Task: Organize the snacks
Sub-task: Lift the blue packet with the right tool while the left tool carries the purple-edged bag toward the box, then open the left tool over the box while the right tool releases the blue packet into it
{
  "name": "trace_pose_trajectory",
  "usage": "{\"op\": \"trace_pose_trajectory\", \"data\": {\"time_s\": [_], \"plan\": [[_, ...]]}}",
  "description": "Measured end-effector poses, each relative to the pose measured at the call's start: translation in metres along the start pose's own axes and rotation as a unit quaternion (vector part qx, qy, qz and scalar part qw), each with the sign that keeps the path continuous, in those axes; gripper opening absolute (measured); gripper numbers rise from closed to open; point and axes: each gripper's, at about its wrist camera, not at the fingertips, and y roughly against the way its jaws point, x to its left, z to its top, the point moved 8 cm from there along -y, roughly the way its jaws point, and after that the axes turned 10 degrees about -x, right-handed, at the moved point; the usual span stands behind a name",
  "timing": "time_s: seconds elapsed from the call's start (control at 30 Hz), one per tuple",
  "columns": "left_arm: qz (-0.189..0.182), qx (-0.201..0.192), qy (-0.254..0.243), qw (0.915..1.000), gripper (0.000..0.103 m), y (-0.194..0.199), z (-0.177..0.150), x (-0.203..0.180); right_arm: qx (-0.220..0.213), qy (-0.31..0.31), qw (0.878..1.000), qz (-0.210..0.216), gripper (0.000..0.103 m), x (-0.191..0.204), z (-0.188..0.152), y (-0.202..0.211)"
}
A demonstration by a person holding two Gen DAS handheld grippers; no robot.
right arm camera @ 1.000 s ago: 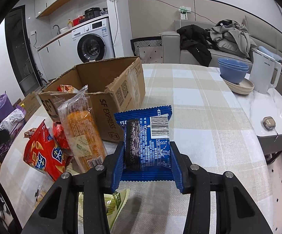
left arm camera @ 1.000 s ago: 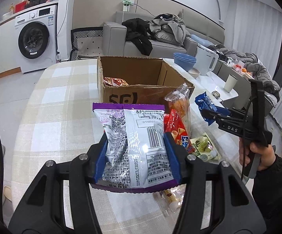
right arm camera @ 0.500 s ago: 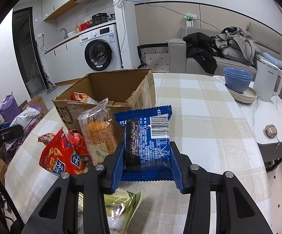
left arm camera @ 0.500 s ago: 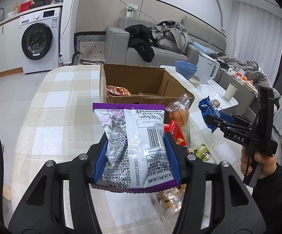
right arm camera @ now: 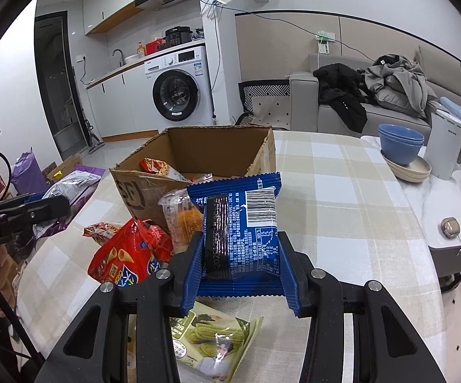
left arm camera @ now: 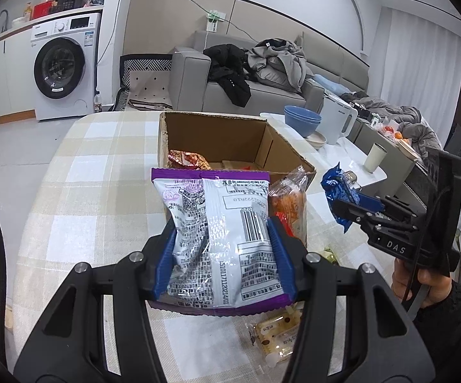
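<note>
My left gripper point(left arm camera: 222, 255) is shut on a silver and purple snack bag point(left arm camera: 221, 242), held above the checked table in front of an open cardboard box point(left arm camera: 230, 140). A red packet point(left arm camera: 187, 159) lies inside the box. My right gripper point(right arm camera: 240, 255) is shut on a blue snack packet point(right arm camera: 246, 223), raised just right of the box point(right arm camera: 198, 153). Loose snacks sit by the box's near corner: an orange packet point(right arm camera: 182, 217), a red bag point(right arm camera: 128, 255) and a green packet point(right arm camera: 214, 341). In the left wrist view the right gripper point(left arm camera: 342, 198) shows with the blue packet point(left arm camera: 336, 188).
Blue bowls point(right arm camera: 401, 143) and a white kettle point(right arm camera: 450, 146) stand on a marble side table point(right arm camera: 447, 198) at the right. A cup point(left arm camera: 375, 156) stands there too. A small yellow packet point(left arm camera: 278, 335) lies on the checked cloth point(left arm camera: 102, 191). A sofa with clothes and a washing machine stand behind.
Both grippers have risen with their packets still gripped, and more of the box's inside now shows. The right gripper has lifted more than the left.
</note>
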Motion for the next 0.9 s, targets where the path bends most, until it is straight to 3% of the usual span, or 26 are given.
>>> {"op": "trace_pose_trajectory", "data": {"time_s": [0.37, 0.9], "plan": [[-0.008, -0.003, 0.0, 1.0, 0.051, -0.019, 0.02, -0.009, -0.007, 0.021, 1.0, 0.007, 0.044, 0.014, 0.017, -0.001], [0.013, -0.029, -0.016, 0.9994, 0.051, -0.044, 0.074, -0.017, -0.017, 0.037, 0.999, 0.017, 0.044, 0.025, 0.047, -0.016]]}}
